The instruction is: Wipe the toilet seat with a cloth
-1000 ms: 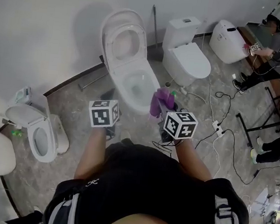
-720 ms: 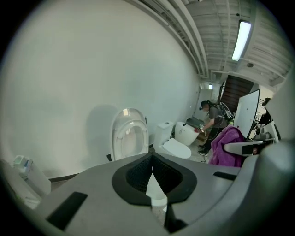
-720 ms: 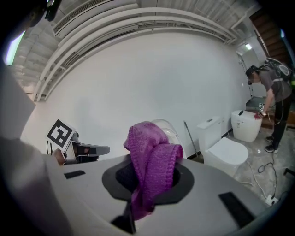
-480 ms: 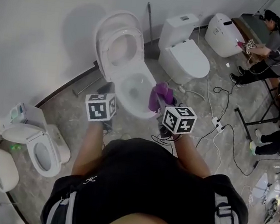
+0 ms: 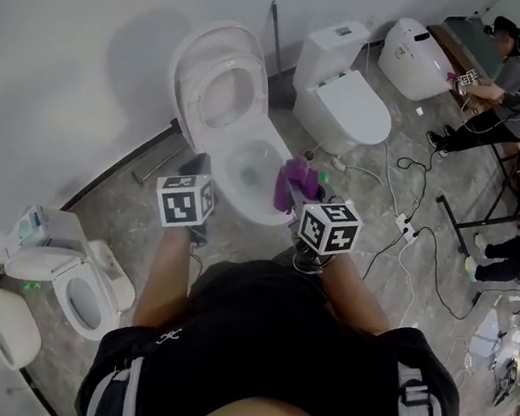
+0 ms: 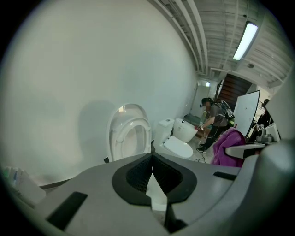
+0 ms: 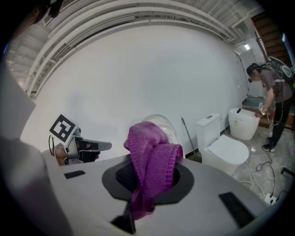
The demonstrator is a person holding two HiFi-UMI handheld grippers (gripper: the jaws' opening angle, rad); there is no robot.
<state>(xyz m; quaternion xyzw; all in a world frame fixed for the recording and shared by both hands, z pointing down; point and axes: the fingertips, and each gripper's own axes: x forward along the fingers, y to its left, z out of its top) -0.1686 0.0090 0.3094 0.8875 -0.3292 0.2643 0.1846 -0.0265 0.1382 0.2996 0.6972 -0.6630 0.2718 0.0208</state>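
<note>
In the head view, the toilet seat (image 5: pixel 219 95) stands raised at upper centre, with the purple cloth (image 5: pixel 297 180) just right of the bowl.

In the left gripper view, the left gripper (image 6: pixel 152 182) is pressed together on nothing.

In the right gripper view, the right gripper (image 7: pixel 145 184) is pinching the cloth, which should be laid flat on the seat ring.
</note>
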